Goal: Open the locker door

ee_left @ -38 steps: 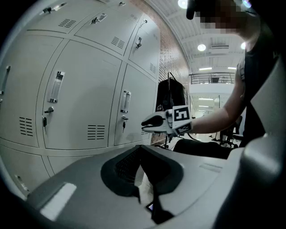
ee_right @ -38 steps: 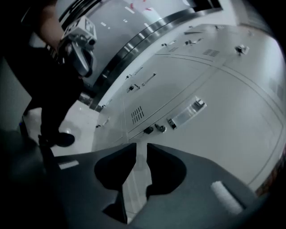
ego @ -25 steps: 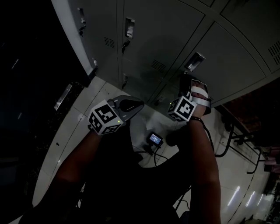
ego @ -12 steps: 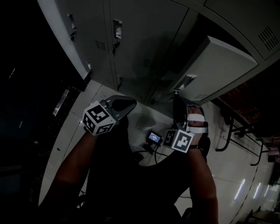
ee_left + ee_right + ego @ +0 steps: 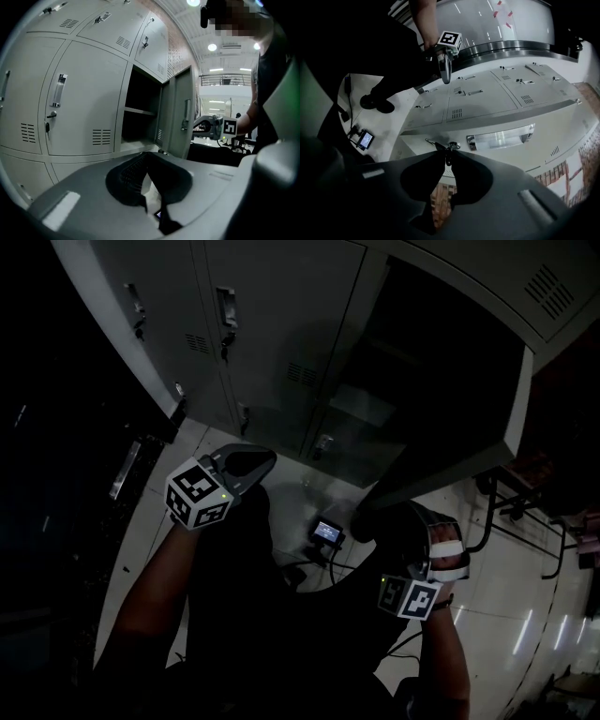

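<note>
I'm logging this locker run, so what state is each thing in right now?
locker door, swung open.
neighbouring locker doors, shut.
key, in the door's lock, between the right jaws.
right gripper, on the key, jaws opening.
left gripper, jaws together, empty.
small screen, lit.

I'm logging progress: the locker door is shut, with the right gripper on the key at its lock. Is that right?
Not quite. The locker door is swung open, as the head view shows, its dark compartment exposed. The right gripper is on the key at its lock, the key between its opening jaws.
</note>
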A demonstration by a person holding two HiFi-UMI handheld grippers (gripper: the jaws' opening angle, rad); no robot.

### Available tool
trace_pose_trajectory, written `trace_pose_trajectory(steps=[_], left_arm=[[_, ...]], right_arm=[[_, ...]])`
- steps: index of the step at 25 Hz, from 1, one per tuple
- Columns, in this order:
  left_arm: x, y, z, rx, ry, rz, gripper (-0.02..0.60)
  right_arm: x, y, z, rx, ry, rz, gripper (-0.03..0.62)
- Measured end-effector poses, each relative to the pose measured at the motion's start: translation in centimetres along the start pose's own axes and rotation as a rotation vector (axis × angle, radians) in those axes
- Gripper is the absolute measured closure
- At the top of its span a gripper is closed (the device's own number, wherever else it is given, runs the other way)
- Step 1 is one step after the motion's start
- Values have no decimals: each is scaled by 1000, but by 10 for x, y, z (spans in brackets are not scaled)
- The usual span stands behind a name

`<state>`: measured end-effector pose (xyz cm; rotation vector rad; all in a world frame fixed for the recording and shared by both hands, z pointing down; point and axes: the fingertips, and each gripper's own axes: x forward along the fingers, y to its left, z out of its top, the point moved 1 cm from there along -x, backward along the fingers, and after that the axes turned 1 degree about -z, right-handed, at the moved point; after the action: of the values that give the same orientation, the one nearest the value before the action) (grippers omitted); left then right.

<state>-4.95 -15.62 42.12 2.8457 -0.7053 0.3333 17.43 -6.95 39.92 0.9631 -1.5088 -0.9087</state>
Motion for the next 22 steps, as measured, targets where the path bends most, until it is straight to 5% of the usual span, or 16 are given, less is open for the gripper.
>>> trace_pose_trajectory(steps=[11,19,22], left_arm=[[2,0,-1,10,15,5,571],[2,0,-2,12,18,8,571],[2,0,-1,11,15,6,571]], right_arm=[[-37,14,-90,-52,157,0,546],[-49,12,-93,47,138,14,484],[-64,4,-86,181,114,18,484]])
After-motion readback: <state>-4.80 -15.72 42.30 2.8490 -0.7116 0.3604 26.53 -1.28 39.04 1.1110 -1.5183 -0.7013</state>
